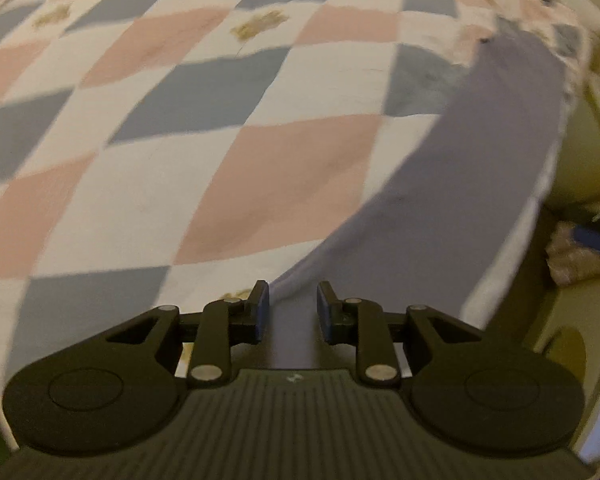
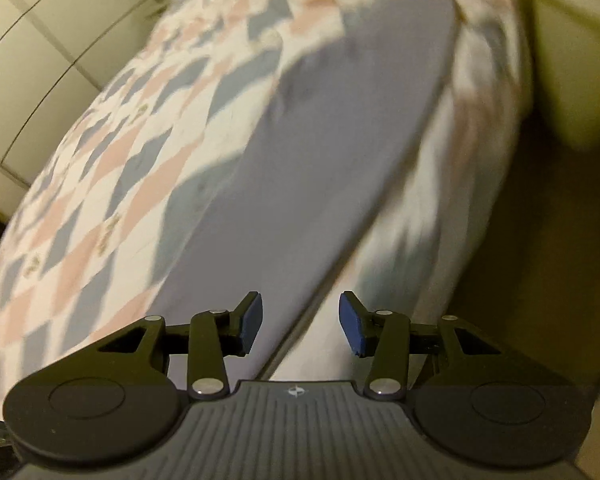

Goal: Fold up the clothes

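Both grippers, left (image 1: 293, 307) and right (image 2: 301, 322), released with jaws apart, over the purple garment (image 1: 472, 184) along the bed's (image 1: 180, 120) edge.

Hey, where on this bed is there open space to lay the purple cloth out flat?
The checkered bedspread lies bare left of the purple cloth, toward its far edge. The right side is tight: the cloth runs along the bed's edge there. Both the left gripper and right gripper are open over its near end.
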Demonstrator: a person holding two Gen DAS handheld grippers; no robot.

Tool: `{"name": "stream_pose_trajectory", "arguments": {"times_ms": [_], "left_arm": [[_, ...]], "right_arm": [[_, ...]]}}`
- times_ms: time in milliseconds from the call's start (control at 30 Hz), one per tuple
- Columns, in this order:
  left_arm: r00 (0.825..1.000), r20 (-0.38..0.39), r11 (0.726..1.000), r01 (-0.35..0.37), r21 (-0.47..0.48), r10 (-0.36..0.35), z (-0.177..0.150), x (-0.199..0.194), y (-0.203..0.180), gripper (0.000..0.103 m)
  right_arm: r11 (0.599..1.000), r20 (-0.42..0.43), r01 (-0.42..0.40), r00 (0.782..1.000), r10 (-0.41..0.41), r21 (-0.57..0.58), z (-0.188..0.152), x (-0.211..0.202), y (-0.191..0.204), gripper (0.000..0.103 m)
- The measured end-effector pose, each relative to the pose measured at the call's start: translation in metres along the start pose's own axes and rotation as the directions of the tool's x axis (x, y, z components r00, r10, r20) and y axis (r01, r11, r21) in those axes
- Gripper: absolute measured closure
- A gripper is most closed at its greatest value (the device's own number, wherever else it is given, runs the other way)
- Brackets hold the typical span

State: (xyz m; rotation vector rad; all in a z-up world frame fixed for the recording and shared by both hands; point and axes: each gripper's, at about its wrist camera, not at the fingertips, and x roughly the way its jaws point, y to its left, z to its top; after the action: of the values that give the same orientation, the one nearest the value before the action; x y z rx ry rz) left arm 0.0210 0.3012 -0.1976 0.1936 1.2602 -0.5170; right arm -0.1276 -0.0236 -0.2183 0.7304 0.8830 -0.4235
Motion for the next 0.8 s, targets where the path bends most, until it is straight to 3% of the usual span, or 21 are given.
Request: {"name": "stream_pose_trajectory", "arguments": {"times_ms": [267,500,800], "left_arm": [[0.996,0.061,0.983,0.054,0.176,-0.066,-0.009,-0.077,-0.032,0.071],[0.992,0.103,0.960,0.044,0.278,-0.075,-0.027,-0.114,-0.073,0.068],[0.981,0.167,0.936,0.036,0.351,-0.100,-0.064,-0.155,-0.115,0.064]], "right_arm": [[1.000,0.042,-0.010,0.999,0.009,0.030,-0.050,-0.080,0.044,0.050],[0.998,0.079,-0.021,0.997,0.016,0.055,-0.093,-0.150,0.082,0.048],[1.000,0.136,-0.026,0.990,0.027,-0.009,-0.137,-0.202,0.074,0.048]]}}
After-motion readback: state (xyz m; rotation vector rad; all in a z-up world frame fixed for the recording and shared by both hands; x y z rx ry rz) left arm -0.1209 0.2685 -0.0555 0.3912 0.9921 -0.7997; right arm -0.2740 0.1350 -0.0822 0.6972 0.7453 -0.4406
